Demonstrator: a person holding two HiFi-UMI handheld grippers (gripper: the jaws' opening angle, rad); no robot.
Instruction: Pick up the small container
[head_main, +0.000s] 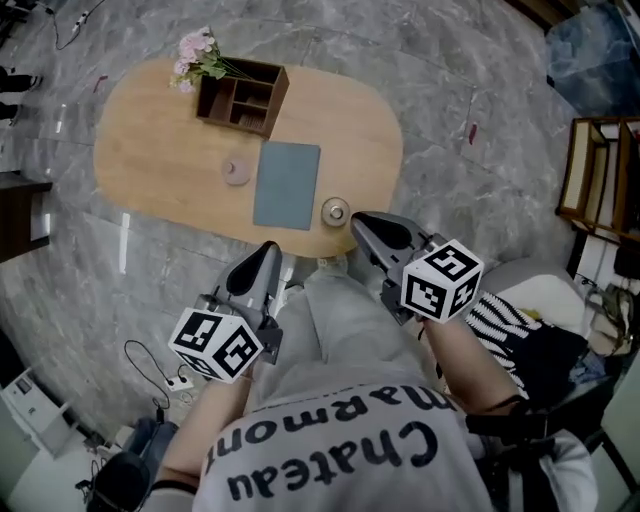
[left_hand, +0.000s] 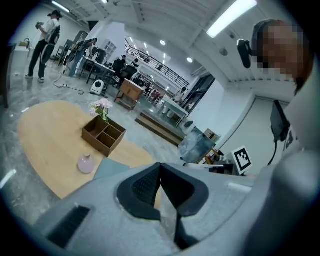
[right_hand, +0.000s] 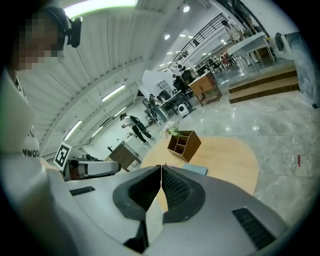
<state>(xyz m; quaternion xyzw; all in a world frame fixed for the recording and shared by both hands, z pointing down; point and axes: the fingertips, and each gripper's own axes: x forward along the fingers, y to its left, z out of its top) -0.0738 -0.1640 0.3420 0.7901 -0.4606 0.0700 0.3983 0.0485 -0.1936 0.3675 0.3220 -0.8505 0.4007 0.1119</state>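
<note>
Head view: an oval wooden desk (head_main: 150, 170) fills the upper centre of the frame, on a grey marble floor (head_main: 480, 90). The small pink container (head_main: 236, 170) stands approx mid-desk, just left of a blue-grey mat (head_main: 287, 185) and below a brown compartment box (head_main: 243, 97). Pink flowers (head_main: 196, 55) sit at the box's upper-left corner. A round silvery item (head_main: 335, 211) sits near the desk's lower edge, just right of the mat. The left tongs (head_main: 266, 248) are at lower centre, off the desk, w/ tips pointing up-frame twd its near edge. The right tongs (head_main: 358, 222) are to the right; their tips overlap the desk's lower-right edge in the picture, near the silvery item, and contact can't be told. Both are well apart from the small pink container. Left gripper view: jaws pressed together at the tips, nothing btwn them; the container shows at left on the desk, w/ the box behind it. Right gripper view: jaws likewise closed & empty, w/ box and desk beyond.
</note>
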